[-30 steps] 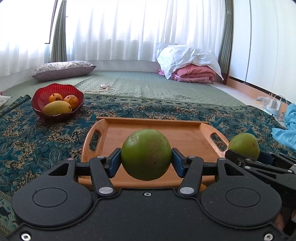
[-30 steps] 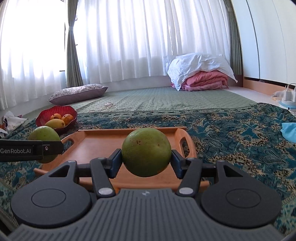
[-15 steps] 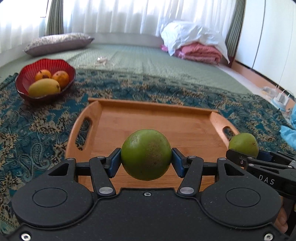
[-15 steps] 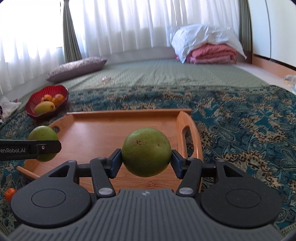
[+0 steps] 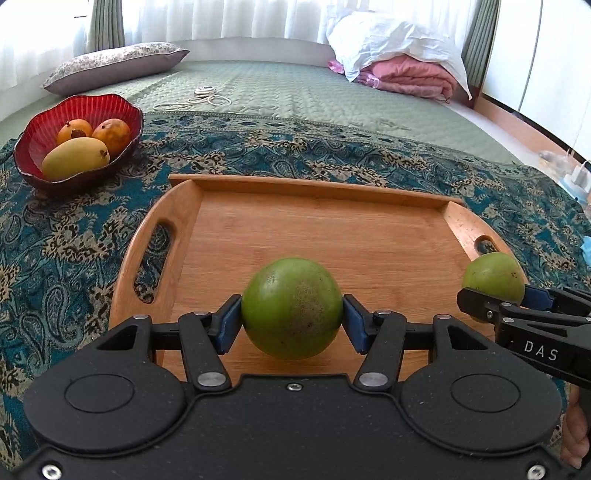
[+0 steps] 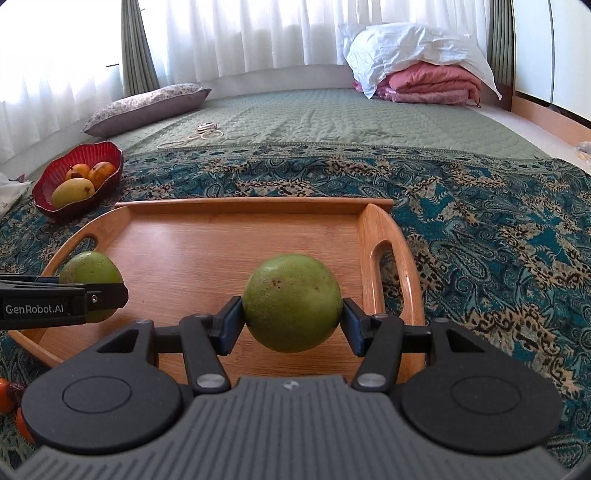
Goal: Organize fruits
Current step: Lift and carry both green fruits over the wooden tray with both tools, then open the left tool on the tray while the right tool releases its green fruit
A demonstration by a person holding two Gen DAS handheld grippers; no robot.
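green fruits (image 5: pixel 291 308): 2 | tray (image 5: pixel 317 229): 1 | bowl (image 5: pixel 33 136): 1 | bowl fruits (image 5: pixel 75 157): 3

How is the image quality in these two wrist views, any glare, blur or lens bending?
Left wrist view: the white curtains are blown out by backlight, the wooden tray's far rim bows from fisheye distortion, and the round green fruit is sharp. Right wrist view: the window at upper left is overexposed, the patterned teal cloth curves toward the edges, and there is no evident motion blur.
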